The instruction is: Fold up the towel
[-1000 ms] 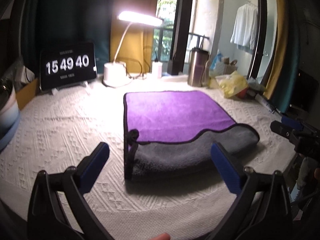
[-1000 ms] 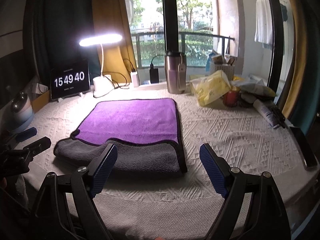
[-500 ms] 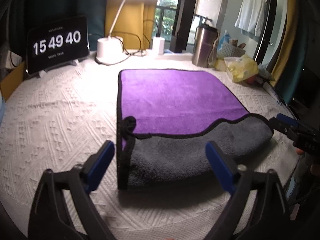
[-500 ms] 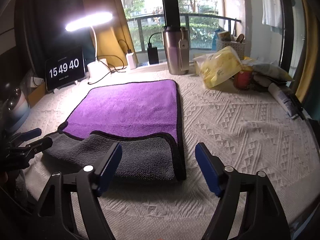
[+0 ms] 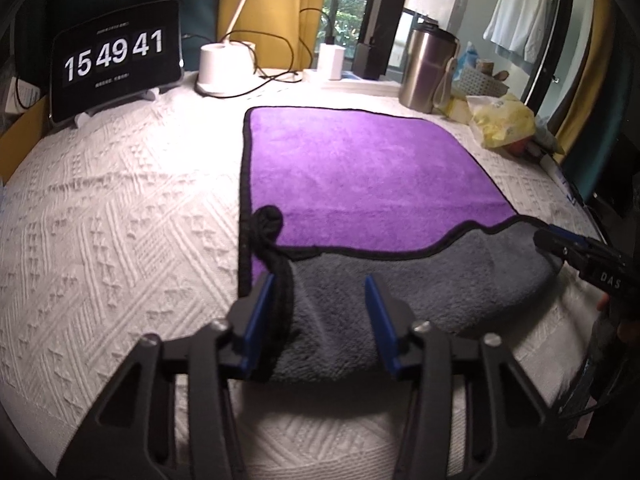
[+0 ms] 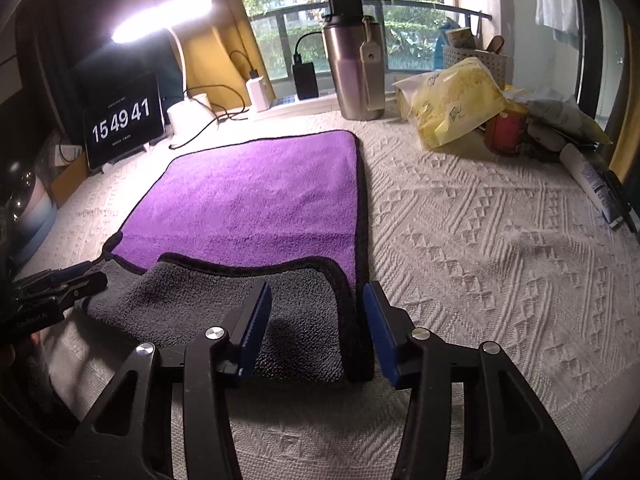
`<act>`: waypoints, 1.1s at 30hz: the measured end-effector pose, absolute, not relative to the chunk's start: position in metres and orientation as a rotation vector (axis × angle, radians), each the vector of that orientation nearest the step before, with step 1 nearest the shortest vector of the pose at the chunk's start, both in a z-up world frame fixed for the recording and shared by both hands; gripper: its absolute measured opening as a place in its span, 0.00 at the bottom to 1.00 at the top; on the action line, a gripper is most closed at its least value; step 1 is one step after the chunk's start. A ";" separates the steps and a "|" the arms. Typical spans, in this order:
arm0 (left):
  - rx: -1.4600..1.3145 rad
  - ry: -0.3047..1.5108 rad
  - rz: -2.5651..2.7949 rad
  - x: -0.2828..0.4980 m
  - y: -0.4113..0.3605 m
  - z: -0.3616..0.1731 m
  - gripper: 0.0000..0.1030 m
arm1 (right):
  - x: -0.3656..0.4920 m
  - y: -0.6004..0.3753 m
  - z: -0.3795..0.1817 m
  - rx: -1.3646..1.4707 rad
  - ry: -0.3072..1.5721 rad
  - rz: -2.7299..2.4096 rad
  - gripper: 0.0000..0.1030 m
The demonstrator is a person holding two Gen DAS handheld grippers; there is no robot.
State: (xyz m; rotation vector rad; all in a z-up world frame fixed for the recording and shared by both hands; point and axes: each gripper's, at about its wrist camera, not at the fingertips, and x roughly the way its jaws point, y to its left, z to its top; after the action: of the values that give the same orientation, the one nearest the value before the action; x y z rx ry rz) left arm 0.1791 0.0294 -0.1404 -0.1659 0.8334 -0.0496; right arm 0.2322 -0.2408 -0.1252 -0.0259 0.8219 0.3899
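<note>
On the white textured bedspread, at its far left edge, a clock display reading 15 49 41 leans on a stand, with a white lamp base just to its right. The towel lies flat in the middle, purple side up, its near edge turned back to show a band of grey underside edged in black. The left gripper sits at the near-left corner of that folded band, jaws spread, with the black hem and grey cloth between the blue pads; whether they touch the cloth I cannot tell. The right gripper is at the near-right corner of the towel, jaws likewise apart and straddling the hem. Farther right, along the far edge, stand a steel tumbler, a yellow bag and a red can, well apart from the towel.
</note>
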 end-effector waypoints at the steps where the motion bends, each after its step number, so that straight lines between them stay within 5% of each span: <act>1: -0.163 0.839 -0.047 0.179 0.029 -0.141 0.44 | 0.233 -0.239 -0.127 -0.036 0.829 0.394 0.49; 3: -0.155 0.844 -0.047 0.179 0.029 -0.143 0.42 | 0.231 -0.236 -0.128 -0.053 0.832 0.395 0.47; 7: -0.135 0.838 -0.045 0.177 0.028 -0.145 0.28 | 0.232 -0.233 -0.132 -0.081 0.839 0.382 0.15; 10: -0.134 0.830 -0.062 0.175 0.027 -0.143 0.15 | 0.231 -0.233 -0.130 -0.086 0.827 0.382 0.08; 33: -0.118 0.670 -0.090 0.158 0.026 -0.084 0.10 | 0.207 -0.232 -0.075 -0.077 0.649 0.305 0.05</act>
State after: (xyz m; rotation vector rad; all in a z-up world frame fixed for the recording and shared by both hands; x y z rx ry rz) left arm 0.1584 0.0261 -0.0841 -0.1179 0.6696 -0.0898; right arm 0.2066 -0.2315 -0.0751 -0.0773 0.6491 0.3046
